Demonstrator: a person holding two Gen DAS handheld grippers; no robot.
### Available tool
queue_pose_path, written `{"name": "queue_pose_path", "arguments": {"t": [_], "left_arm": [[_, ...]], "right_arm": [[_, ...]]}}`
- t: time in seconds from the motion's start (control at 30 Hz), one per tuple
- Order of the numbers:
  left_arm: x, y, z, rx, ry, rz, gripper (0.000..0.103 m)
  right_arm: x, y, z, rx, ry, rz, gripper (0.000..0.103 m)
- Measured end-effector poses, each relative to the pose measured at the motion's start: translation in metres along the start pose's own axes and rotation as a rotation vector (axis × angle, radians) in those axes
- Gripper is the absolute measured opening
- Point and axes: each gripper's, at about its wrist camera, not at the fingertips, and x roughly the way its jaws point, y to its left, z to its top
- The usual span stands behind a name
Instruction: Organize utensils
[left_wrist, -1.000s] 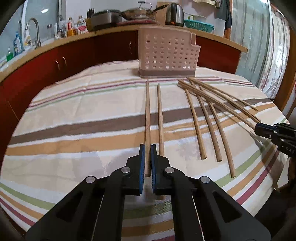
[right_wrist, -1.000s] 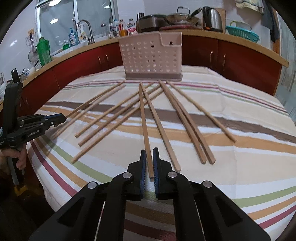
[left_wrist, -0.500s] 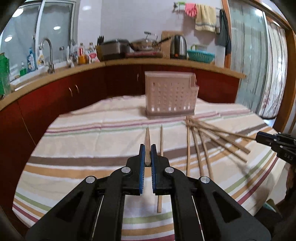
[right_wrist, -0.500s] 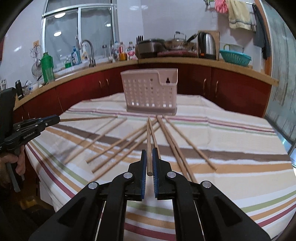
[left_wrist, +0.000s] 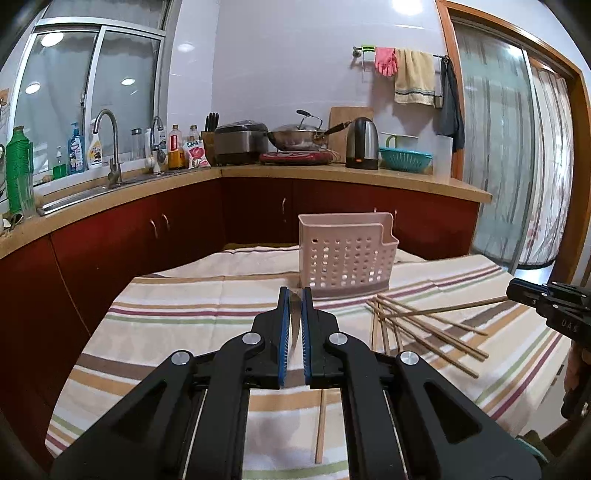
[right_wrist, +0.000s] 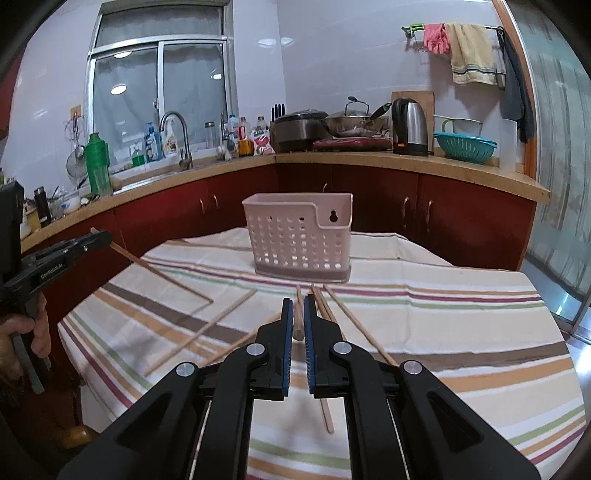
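My left gripper (left_wrist: 294, 295) is shut on a wooden chopstick (left_wrist: 294, 314), held above the table and seen end-on. From the right wrist view that chopstick (right_wrist: 162, 275) slants from the left gripper (right_wrist: 99, 236) down toward the cloth. My right gripper (right_wrist: 299, 306) is shut on another chopstick (right_wrist: 298, 325), lifted and pointing at the pink perforated basket (right_wrist: 299, 236). In the left wrist view the basket (left_wrist: 345, 254) stands upright at the table's far side. Several loose chopsticks (left_wrist: 424, 328) lie on the striped cloth.
One chopstick (left_wrist: 320, 424) lies below my left gripper. The striped tablecloth (right_wrist: 461, 332) covers a round table. Red cabinets and a counter (right_wrist: 406, 162) with a kettle, wok and sink run behind it. A glass door (left_wrist: 498, 166) is at the right.
Both grippers have lifted their chopsticks off the cloth and risen. The view has tilted up from the table toward the basket and the counter.
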Motion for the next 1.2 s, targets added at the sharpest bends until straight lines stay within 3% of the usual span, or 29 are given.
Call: {"name": "queue_pose_path", "arguments": {"t": [0.53, 0.73, 0.83, 1.0, 1.2], "left_arm": [[0.031, 0.019, 0.027, -0.025, -0.059, 0.066, 0.007], [0.044, 0.02, 0.037, -0.027, -0.085, 0.067, 0.007], [0.049, 0.022, 0.04, -0.03, -0.093, 0.064, 0.007], [0.051, 0.022, 0.041, -0.031, -0.094, 0.059, 0.007], [0.047, 0.02, 0.038, -0.041, -0.1, 0.062, 0.007]], "right_arm": [[0.036, 0.001, 0.048, -0.02, -0.123, 0.003, 0.007], [0.06, 0.001, 0.054, -0.019, -0.123, 0.006, 0.007], [0.065, 0.001, 0.056, -0.013, -0.127, 0.004, 0.001], [0.065, -0.001, 0.056, -0.012, -0.091, 0.018, 0.001], [0.06, -0.006, 0.019, -0.007, 0.027, 0.025, 0.002]]}}
